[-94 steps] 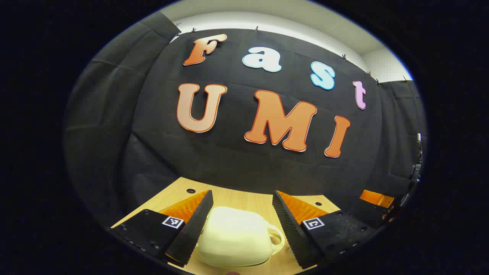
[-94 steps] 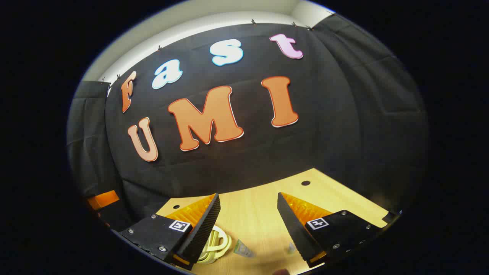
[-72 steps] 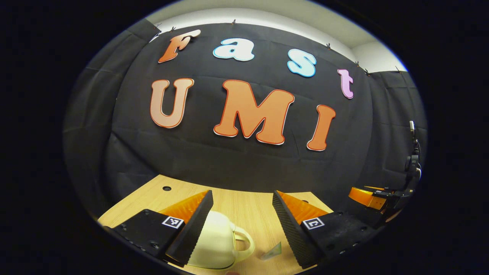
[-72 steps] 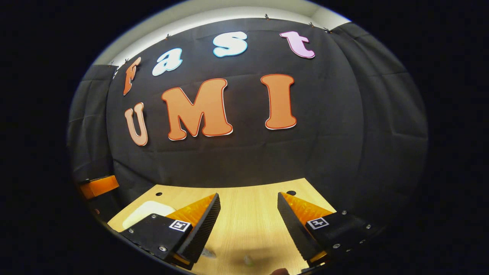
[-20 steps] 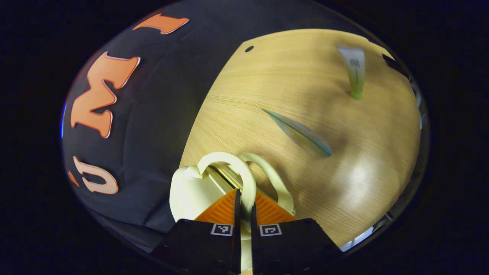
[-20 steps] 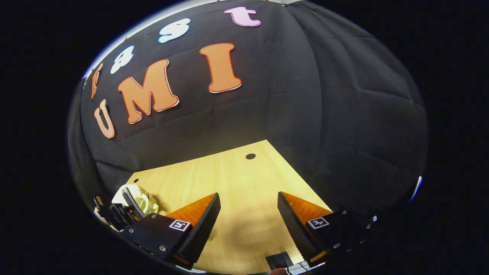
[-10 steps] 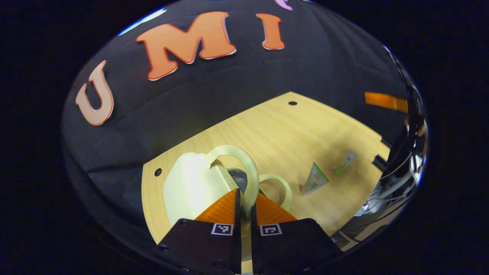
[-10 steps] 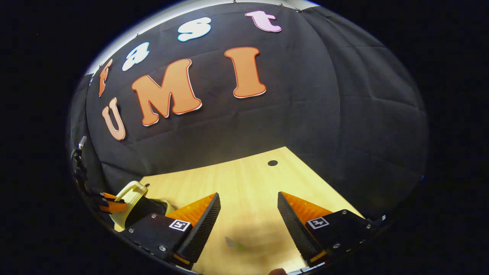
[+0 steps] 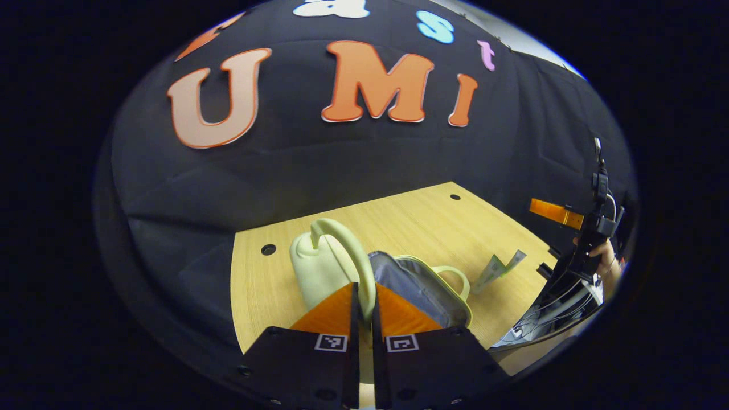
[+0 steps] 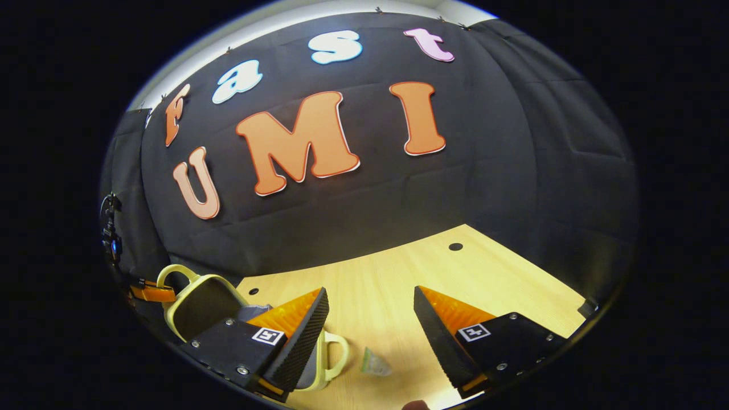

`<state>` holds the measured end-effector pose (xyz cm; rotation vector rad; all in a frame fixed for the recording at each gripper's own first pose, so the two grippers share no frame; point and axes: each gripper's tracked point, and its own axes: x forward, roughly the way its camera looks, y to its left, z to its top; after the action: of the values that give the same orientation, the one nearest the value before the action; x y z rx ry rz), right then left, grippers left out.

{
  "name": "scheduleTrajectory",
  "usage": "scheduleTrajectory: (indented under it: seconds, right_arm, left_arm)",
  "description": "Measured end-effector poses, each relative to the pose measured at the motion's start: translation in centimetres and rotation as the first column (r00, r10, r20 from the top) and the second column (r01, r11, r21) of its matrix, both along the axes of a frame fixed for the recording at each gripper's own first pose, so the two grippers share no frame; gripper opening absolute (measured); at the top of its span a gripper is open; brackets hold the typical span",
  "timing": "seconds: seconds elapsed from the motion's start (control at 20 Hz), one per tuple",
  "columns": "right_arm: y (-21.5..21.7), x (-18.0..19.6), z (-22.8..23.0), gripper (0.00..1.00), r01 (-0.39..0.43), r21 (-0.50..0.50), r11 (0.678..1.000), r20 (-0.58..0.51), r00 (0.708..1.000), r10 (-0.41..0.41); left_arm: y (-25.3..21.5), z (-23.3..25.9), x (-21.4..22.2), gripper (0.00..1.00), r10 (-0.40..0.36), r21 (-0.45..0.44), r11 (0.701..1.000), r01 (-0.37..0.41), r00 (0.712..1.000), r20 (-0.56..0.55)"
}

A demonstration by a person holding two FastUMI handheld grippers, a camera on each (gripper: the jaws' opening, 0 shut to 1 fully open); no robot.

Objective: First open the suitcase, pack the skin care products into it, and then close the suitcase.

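Table [image 9: 410,219]: pale wood-grain top, smooth with a soft sheen. On it, suitcase [image 9: 319,267]: cream shell, smooth and matt, plastic-looking; lining [image 9: 418,287] grey cloth. Right gripper [image 10: 370,319]: fingers [image 10: 310,330] matt black, finely ribbed, with glossy orange backs.

A pale yellow suitcase [image 9: 319,267] with grey lining is seen on a light wood-grain tabletop [image 9: 433,222]; orange-and-black jaws

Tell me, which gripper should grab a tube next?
The right gripper, probably. Its jaws are open and hold nothing, and a tube lies on the table just ahead of them. The left gripper is busy: its jaws are shut on the handle of the suitcase lid, holding it up.
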<state>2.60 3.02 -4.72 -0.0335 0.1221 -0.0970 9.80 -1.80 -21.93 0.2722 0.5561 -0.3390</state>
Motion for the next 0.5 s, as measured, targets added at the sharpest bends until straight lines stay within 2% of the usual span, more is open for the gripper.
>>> scheduleTrajectory:
  seconds: [0.15, 0.3, 0.4, 0.5]
  right_arm:
    - [2.2, 0.0, 0.6, 0.95, -0.009, 0.004, 1.000, -0.001, 1.000, 0.009]
    - [4.4, 0.5, 1.5, 0.95, -0.031, 0.030, 0.999, 0.008, 0.999, 0.031]
    - [6.1, 1.0, 2.4, 0.95, -0.054, 0.035, 0.998, 0.021, 0.998, 0.054]
    - [7.6, 1.4, 2.7, 0.95, -0.076, 0.014, 0.997, 0.027, 0.997, 0.076]
  left_arm:
    - [5.9, 0.4, -0.6, 0.10, 0.039, -0.048, 0.998, -0.039, 0.999, 0.000]
    - [9.8, -0.4, -0.4, 0.10, 0.041, -0.110, 0.993, -0.041, 0.999, -0.001]
    - [14.0, -1.4, -0.1, 0.10, 0.107, -0.145, 0.984, -0.107, 0.994, -0.010]
    - [18.5, -4.0, -0.3, 0.10, 0.193, -0.141, 0.970, -0.196, 0.981, -0.036]
